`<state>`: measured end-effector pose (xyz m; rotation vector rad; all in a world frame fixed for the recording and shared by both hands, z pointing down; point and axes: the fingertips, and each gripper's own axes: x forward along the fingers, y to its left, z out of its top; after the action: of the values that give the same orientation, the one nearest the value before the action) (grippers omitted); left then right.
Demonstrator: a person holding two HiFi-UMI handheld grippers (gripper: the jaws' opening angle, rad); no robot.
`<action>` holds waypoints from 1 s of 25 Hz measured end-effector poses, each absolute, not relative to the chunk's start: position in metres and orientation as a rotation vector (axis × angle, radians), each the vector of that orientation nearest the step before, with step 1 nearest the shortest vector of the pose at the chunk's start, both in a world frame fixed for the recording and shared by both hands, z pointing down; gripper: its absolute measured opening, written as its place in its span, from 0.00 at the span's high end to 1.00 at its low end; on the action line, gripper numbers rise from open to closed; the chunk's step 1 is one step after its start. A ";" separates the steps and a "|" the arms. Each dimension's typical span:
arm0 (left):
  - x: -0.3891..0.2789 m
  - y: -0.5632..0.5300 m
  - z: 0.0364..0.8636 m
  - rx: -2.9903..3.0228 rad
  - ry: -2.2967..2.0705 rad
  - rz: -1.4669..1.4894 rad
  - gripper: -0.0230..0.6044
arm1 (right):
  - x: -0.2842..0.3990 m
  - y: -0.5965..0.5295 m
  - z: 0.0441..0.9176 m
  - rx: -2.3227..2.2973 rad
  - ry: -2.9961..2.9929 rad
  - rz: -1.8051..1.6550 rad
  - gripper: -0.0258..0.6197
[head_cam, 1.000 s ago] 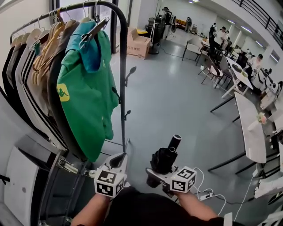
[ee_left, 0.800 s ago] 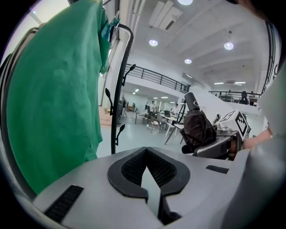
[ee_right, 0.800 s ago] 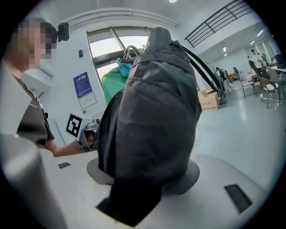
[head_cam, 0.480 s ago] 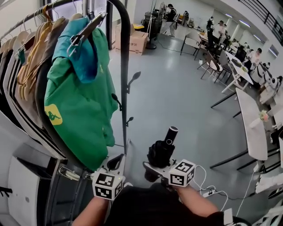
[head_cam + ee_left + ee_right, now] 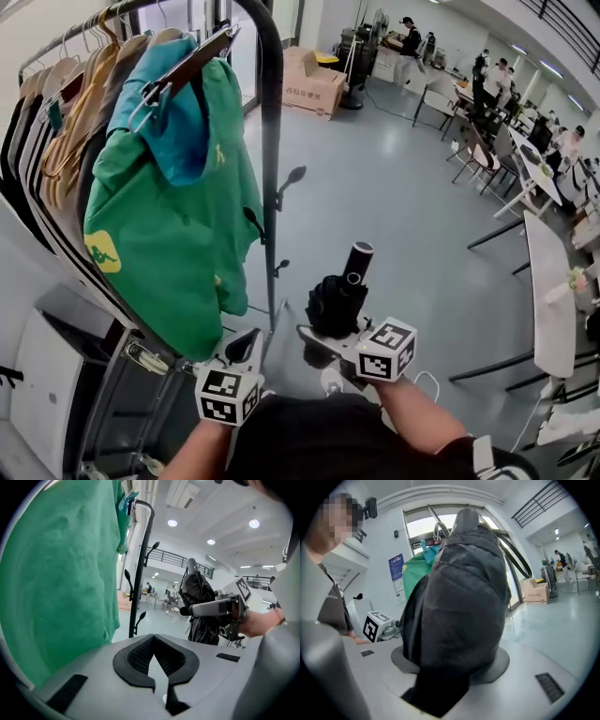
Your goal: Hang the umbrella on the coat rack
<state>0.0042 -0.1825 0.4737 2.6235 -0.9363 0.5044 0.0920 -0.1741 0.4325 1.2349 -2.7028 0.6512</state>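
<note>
Nearest, at seven o'clock, the left gripper (image 5: pixel 245 346) is empty, jaws together. At five, the right gripper (image 5: pixel 322 331) clamps the folded black umbrella (image 5: pixel 335 304). It is not yet hung on the black metal coat rack (image 5: pixel 272 112) towards twelve.

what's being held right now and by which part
The right gripper holds the folded black umbrella around its bundled canopy, handle free. The left gripper holds nothing.
</note>
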 end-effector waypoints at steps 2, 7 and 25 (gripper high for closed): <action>0.009 -0.184 0.467 2.598 -0.992 0.473 0.94 | 0.098 -0.184 0.422 1.177 -2.738 0.624 0.59; 0.013 -0.191 0.460 2.528 -1.133 0.440 0.94 | 0.104 -0.202 0.407 1.029 -2.796 0.562 0.59; 0.009 -0.196 0.447 2.377 -1.396 0.396 0.94 | 0.065 -0.246 0.327 0.620 -2.931 0.289 0.59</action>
<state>0.0095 -0.1957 0.4469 2.3773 -1.3963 0.3956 0.0655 -0.2455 0.3268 0.6202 -2.9314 0.2889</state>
